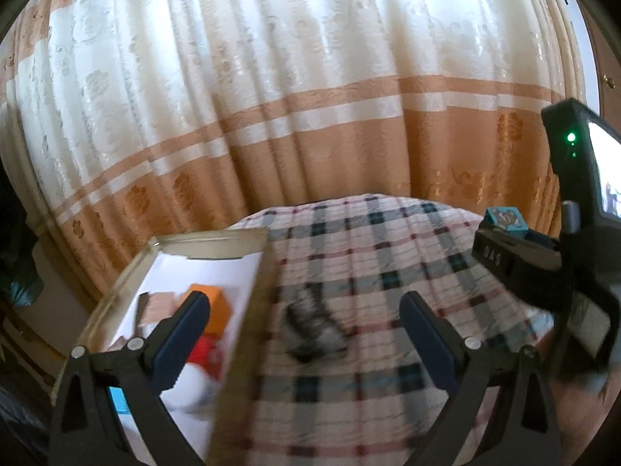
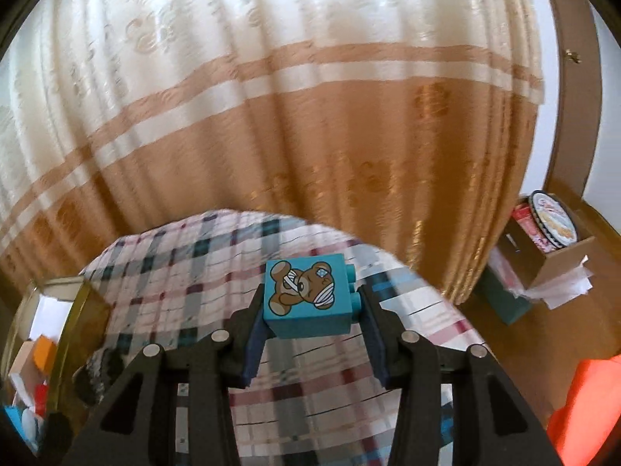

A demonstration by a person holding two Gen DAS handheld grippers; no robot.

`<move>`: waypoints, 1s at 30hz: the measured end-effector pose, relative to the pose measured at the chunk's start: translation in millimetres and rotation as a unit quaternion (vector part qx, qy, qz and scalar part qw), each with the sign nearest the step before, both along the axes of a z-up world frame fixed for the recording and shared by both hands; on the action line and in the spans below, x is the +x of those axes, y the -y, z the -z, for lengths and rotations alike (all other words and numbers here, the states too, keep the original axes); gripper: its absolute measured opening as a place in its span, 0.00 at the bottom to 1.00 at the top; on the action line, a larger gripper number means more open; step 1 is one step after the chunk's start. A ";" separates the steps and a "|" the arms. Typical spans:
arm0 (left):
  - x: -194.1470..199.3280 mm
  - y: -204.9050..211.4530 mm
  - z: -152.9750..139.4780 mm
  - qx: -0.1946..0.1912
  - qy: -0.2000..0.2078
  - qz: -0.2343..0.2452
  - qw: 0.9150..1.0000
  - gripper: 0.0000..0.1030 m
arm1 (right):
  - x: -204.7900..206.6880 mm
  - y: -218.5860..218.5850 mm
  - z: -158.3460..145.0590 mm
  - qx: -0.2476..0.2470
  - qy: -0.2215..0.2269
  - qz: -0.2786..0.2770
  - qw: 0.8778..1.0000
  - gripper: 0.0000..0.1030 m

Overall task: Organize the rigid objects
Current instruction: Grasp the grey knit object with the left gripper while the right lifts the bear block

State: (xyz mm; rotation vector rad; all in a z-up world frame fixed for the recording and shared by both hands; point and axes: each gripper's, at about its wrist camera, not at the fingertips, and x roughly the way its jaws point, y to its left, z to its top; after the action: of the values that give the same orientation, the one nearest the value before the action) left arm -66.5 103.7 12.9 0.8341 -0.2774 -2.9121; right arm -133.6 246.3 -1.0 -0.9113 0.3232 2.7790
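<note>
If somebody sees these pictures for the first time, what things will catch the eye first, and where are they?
First comes the turquoise toy block with a bandaged teddy bear printed on it, clamped in the right tool above the checked tablecloth. Next is the metal tray at the left of the table, with an orange block and other small pieces inside. Behind everything hangs a large cream and tan curtain.

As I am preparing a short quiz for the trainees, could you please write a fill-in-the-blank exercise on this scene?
1. The right gripper is shut on a turquoise block printed with a bandaged ____.
2. The left gripper stands ____, with nothing between its fingers.
3. The orange block lies inside the metal ____.
4. The cloth under everything has a ____ pattern.

Missing words: teddy bear; open; tray; plaid
</note>
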 end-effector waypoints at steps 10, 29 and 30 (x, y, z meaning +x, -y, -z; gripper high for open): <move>-43.9 -12.3 36.3 0.061 0.093 -0.082 0.990 0.90 | 3.2 -17.8 2.1 -0.004 -0.001 0.036 0.999 0.46; -84.0 1.2 66.7 0.088 0.158 -0.122 0.976 0.87 | 1.8 -17.2 7.4 -0.026 0.004 0.030 0.999 0.46; -84.5 1.5 67.0 0.090 0.158 -0.122 0.976 0.87 | 1.6 -17.4 7.6 -0.027 0.004 0.030 0.999 0.46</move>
State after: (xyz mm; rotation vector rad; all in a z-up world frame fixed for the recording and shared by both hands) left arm -151.1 102.2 -54.1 1.2646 0.0676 -2.5958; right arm -132.0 263.7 -8.7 -0.9096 0.4186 2.7232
